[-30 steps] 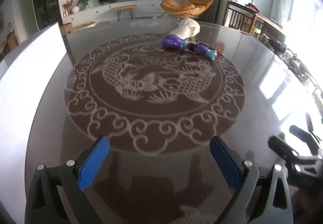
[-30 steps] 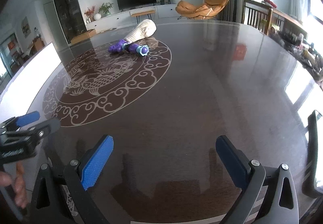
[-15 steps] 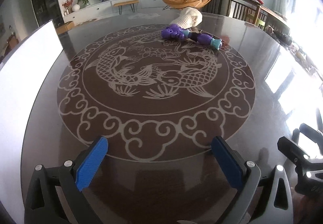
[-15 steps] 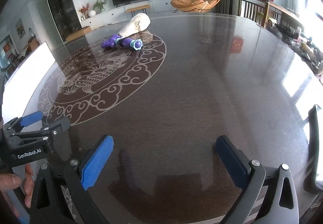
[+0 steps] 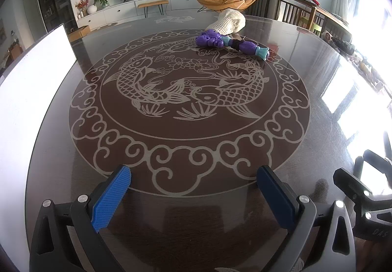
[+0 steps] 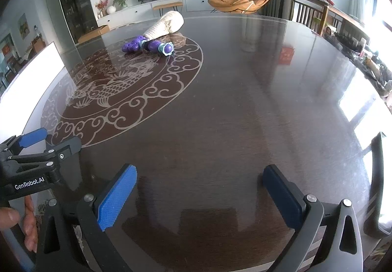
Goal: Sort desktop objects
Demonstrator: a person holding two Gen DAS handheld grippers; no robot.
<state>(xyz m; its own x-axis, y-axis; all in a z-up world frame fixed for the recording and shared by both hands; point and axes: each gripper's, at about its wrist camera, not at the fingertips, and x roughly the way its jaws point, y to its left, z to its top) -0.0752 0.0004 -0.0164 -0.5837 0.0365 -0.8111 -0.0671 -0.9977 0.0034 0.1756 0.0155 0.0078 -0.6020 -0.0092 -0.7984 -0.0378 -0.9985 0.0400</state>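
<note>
While both jaws were spread wide and nothing was held, the left hand-held gripper (image 5: 193, 195) and right hand-held gripper (image 6: 199, 192) hung low over the surface (image 6: 245, 100). Well ahead, the purple toy (image 5: 230, 44) touched the knitted pouch (image 5: 229, 23); a slow, level reach would be advised.

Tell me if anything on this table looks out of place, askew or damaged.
Nothing looks damaged or spilled. The only loose items are a purple toy lying on its side at the far rim of the fish medallion, with a cream knitted item lying right behind it. Both hand-held grippers, left and right, are open and empty.
</note>
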